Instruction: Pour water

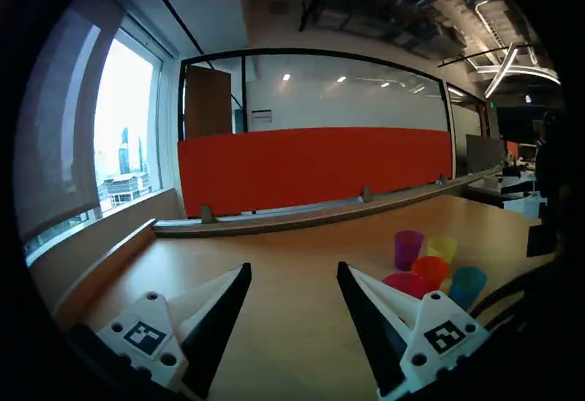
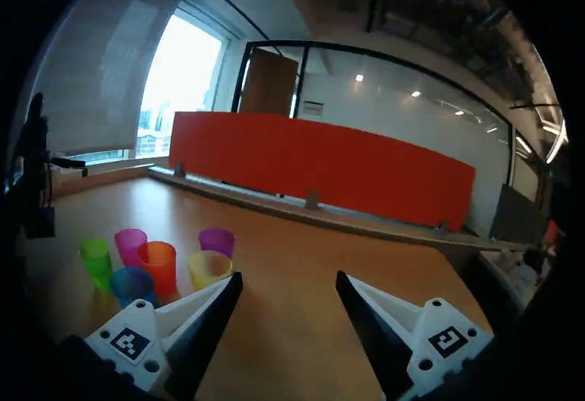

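The wooden table (image 1: 292,240) spans both views. The left gripper (image 1: 293,268) and right gripper (image 2: 289,276) are wide open and empty. The coloured cups (image 2: 157,262) cluster at lower left of the right gripper view. Best to approach an outer cup squarely, clear of its neighbours.

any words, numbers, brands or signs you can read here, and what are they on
No text can be read.
White sign far off, above the orange partition: too small and blurred to read.
Square markers on the left gripper and the right gripper: black-and-white patterns, no letters.
Coloured cups: no print visible.
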`<action>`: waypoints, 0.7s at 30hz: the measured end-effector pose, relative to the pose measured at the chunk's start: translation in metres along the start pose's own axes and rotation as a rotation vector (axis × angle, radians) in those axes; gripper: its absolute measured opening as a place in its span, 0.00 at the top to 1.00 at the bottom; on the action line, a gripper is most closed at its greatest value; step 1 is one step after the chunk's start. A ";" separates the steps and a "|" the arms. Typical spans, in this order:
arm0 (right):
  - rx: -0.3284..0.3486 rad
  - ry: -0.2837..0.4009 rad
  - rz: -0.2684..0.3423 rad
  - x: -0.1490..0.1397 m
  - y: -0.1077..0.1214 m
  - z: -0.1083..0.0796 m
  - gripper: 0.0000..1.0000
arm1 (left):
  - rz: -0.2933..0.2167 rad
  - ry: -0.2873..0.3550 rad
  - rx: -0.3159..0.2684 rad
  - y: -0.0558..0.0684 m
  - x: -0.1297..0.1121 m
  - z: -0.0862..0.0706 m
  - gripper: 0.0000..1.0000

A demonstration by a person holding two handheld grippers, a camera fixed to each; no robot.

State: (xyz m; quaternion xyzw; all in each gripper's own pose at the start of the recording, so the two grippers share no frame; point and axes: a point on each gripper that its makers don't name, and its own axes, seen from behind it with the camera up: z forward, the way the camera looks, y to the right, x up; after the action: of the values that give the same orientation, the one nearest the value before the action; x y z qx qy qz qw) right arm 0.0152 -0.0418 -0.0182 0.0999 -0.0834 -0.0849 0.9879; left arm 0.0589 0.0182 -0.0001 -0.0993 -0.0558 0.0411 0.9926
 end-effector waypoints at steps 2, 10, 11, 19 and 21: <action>-0.025 0.022 0.018 0.003 0.004 -0.002 0.00 | -0.005 0.011 0.008 0.000 0.002 -0.003 0.14; -0.155 0.104 0.066 0.012 0.027 -0.016 0.00 | -0.099 0.065 0.042 0.007 -0.002 -0.009 0.14; -0.168 0.111 0.071 0.012 0.028 -0.017 0.00 | -0.111 0.069 0.046 0.007 -0.004 -0.010 0.14; -0.219 0.149 0.097 0.013 0.033 -0.020 0.00 | -0.110 0.095 0.082 0.007 -0.011 -0.010 0.14; -0.228 0.156 0.103 0.013 0.033 -0.020 0.00 | -0.102 0.109 0.091 0.006 -0.009 -0.010 0.14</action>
State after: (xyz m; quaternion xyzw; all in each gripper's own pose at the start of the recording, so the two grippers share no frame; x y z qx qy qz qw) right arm 0.0366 -0.0083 -0.0288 -0.0110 -0.0013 -0.0348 0.9993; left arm 0.0509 0.0216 -0.0123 -0.0533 -0.0048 -0.0127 0.9985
